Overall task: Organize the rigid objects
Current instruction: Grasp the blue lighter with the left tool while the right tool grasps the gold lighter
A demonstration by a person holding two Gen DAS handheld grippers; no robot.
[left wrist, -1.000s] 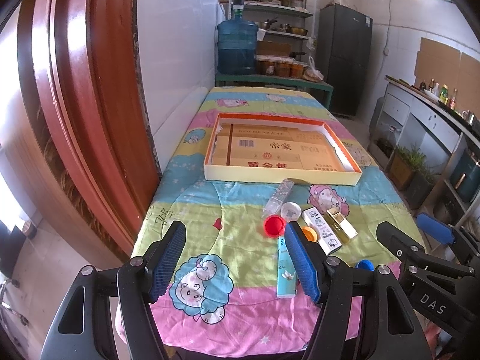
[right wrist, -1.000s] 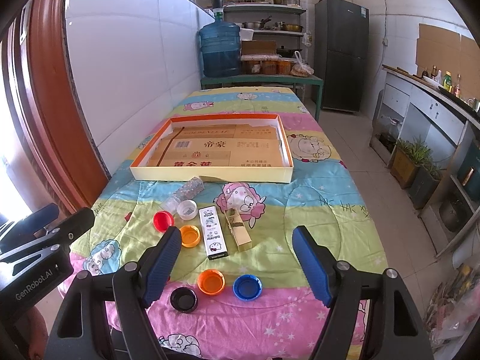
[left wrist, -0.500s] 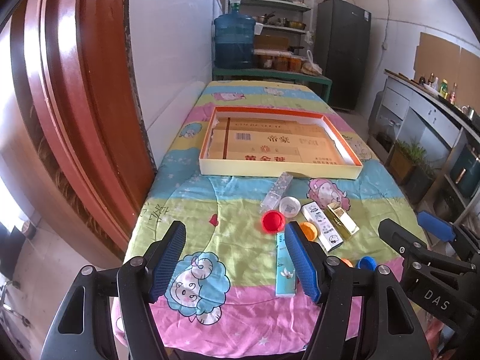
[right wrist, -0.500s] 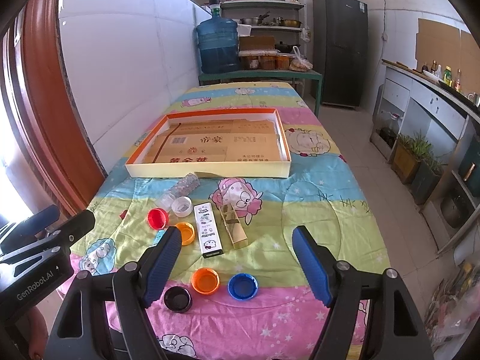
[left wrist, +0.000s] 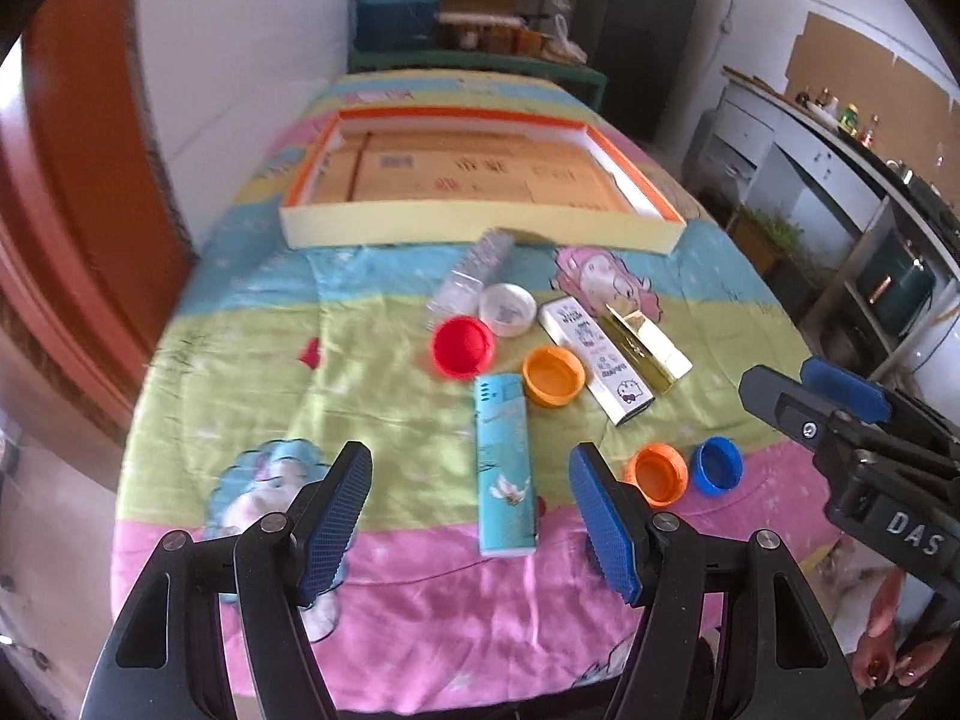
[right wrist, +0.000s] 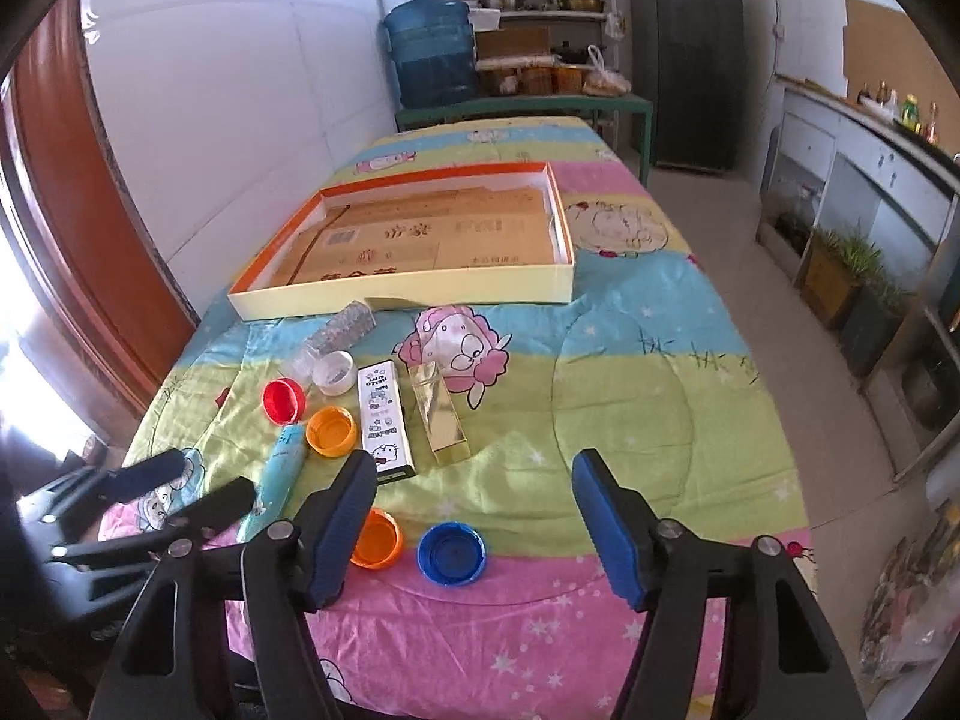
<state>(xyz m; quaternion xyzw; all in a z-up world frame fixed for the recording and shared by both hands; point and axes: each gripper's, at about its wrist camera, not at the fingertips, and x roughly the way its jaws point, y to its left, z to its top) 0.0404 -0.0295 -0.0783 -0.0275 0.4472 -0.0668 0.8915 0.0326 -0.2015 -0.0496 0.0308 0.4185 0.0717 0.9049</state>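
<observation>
A teal box point(left wrist: 503, 468) lies on the tablecloth between the jaws of my open, empty left gripper point(left wrist: 470, 498); it also shows in the right wrist view point(right wrist: 277, 468). Around it lie a red cap point(left wrist: 462, 347), orange caps point(left wrist: 553, 375) point(left wrist: 655, 473), a blue cap point(left wrist: 716, 465), a white cap point(left wrist: 508, 310), a clear bottle point(left wrist: 472, 276), a white cartoon box point(left wrist: 595, 351) and a gold box point(left wrist: 645, 349). My right gripper point(right wrist: 471, 516) is open and empty above the blue cap point(right wrist: 451, 552). A shallow orange-rimmed tray point(left wrist: 480, 234) point(right wrist: 414, 297) sits beyond.
The table point(right wrist: 630, 408) has a cartoon-patterned cloth and stands against a white wall, with a red door frame point(left wrist: 78, 192) at the left. A blue water jug point(right wrist: 429, 57), shelves and a dark fridge point(right wrist: 684, 54) stand behind. Cabinets point(right wrist: 840, 180) line the right side.
Both grippers have moved forward and lower over the table's near end. The left gripper has swung right, and the teal box now lies between its jaws. Nothing was grasped.
</observation>
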